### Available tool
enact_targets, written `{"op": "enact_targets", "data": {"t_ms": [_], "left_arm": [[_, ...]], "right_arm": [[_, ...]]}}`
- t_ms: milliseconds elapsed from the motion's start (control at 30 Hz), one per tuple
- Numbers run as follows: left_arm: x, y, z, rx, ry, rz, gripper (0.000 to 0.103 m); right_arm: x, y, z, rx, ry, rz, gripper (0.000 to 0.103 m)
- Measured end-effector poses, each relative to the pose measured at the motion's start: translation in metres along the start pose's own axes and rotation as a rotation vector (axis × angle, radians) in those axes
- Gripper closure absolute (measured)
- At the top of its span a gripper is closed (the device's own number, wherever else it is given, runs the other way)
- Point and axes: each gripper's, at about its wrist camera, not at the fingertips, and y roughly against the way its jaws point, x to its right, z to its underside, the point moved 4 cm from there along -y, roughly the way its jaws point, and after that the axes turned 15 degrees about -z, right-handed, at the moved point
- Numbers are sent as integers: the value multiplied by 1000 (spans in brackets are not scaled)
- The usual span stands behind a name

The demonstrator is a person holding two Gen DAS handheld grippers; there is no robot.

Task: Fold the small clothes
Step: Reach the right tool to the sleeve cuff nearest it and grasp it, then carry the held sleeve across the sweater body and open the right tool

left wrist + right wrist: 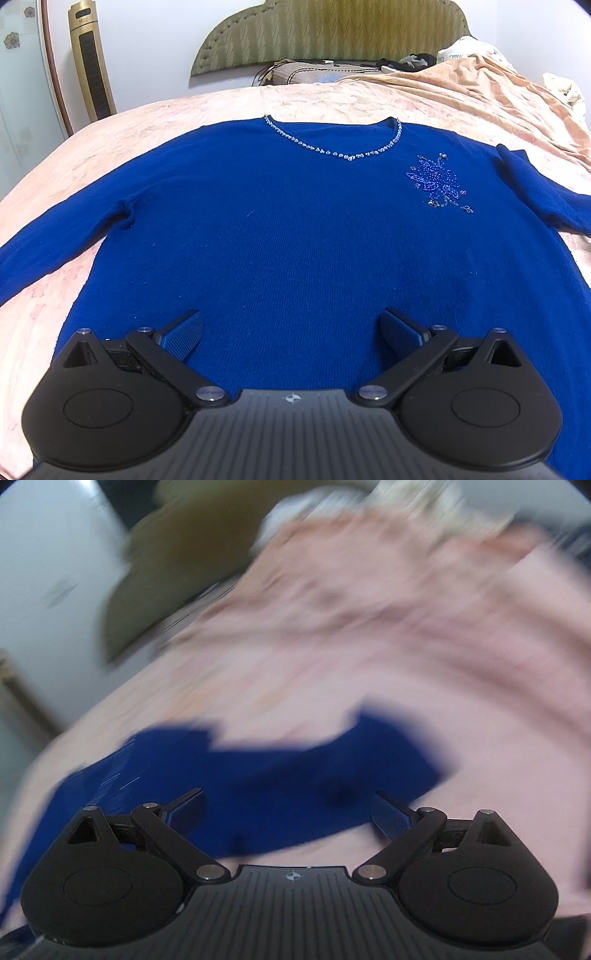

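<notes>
Two black claws, the left claw [291,334] and right claw [290,814], hang spread wide and empty over the soft, floppy, dark blue knitted sweater [295,229] lying flat just ahead of them on the pink bedspread [110,122], so a sleeve end looks best to pinch.

I can read no words or numbers anywhere. My left hand-held gripper [291,334] carries a small pale compass-like emblem [291,398] on its ribbed black body at six o'clock, and my right hand-held gripper [288,812] bears the same emblem [293,876]. Dark print on a white bundle [452,56] at one o'clock is too small to make out.
</notes>
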Motion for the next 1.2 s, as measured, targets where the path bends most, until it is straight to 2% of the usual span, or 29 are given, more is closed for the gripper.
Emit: {"op": "enact_targets", "data": {"t_ms": [67,100,133,167,200,233,267,300,333,400,467,533,600,667,833,867,933,967,1000,1033,1100,1200], "left_arm": [[0,0,0,-3,0,1,0],[0,0,0,-5,-1,2,0],[0,0,0,-6,-2,3,0],[-1,0,0,-7,-3,4,0],[-1,0,0,-7,-2,4,0],[-1,0,0,-6,-1,4,0],[-1,0,0,-5,1,3,0],[0,-1,0,-4,3,2,0],[0,-1,1,-2,3,2,0],[0,-1,1,0,5,1,0],[0,0,1,0,4,3,0],[-1,0,1,-2,4,4,0],[0,0,1,-1,4,3,0],[0,0,1,1,3,1,0],[0,0,2,7,7,-2,0],[0,0,2,6,7,-2,0],[1,0,1,4,6,-3,0],[1,0,1,2,5,-4,0],[1,0,0,0,3,-4,0],[1,-1,0,-2,2,-3,0],[1,-1,-2,-17,-4,-2,0],[2,2,-9,-33,-25,19,0]], "right_arm": [[14,-10,-11,10,-14,35,8],[26,-8,-23,51,-7,101,13],[36,-3,-35,108,15,210,15],[41,7,-48,176,54,383,16],[42,22,-59,254,100,574,12],[37,36,-66,336,133,700,12],[31,53,-69,416,154,738,10],[24,66,-70,477,163,692,0],[22,72,-69,495,165,617,0],[24,71,-67,439,114,504,0],[36,68,-55,372,15,448,0],[55,69,-44,357,-98,378,3],[74,67,-35,353,-226,336,8],[86,63,-27,354,-297,318,14],[97,47,-33,463,-301,248,18],[99,48,-36,482,-311,224,22],[108,41,-42,491,-351,195,38],[111,40,-44,492,-370,211,57],[111,41,-46,486,-378,233,80],[111,42,-47,480,-376,234,92],[104,50,-49,483,-342,229,91],[82,73,-63,512,-198,310,92]]}}
